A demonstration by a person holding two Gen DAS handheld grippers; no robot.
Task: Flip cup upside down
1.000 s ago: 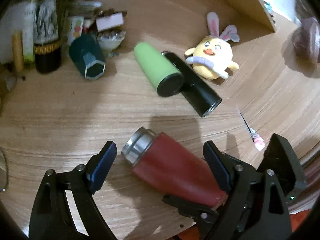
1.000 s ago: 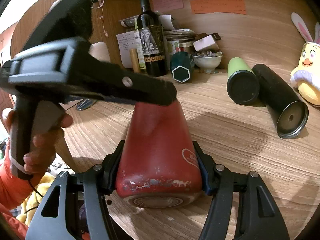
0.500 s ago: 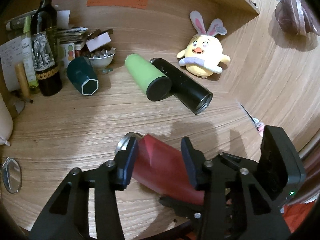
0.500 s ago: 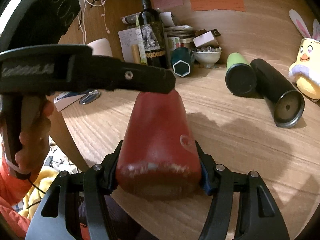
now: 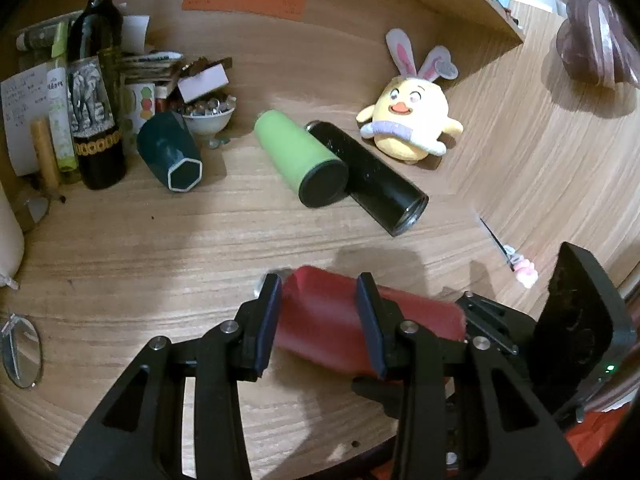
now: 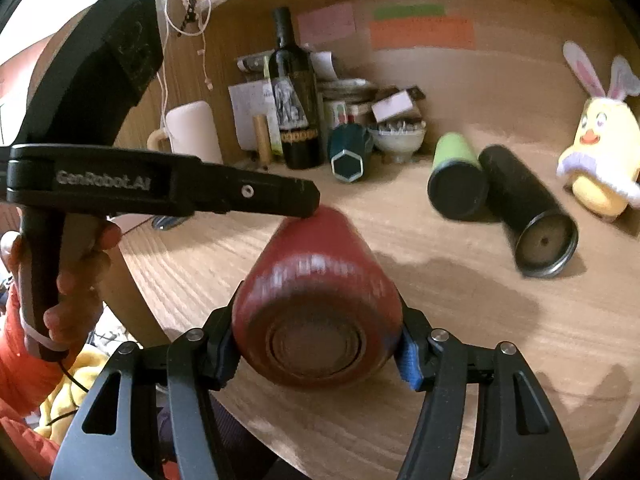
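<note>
since a second ago the left hand-held gripper (image 5: 318,316) has gone from spread to pinching the red cup (image 5: 320,320) near its mouth; the right hand-held gripper (image 6: 318,354) still clamps its base, above the bench (image 5: 160,248). the left one reads "genrobot.ai".

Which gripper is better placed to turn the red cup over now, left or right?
Right. The right gripper clamps the red cup at its wide base; the left gripper grips only the narrower end.

Left tongs (image 5: 320,316) around red cup (image 5: 320,320)
</note>
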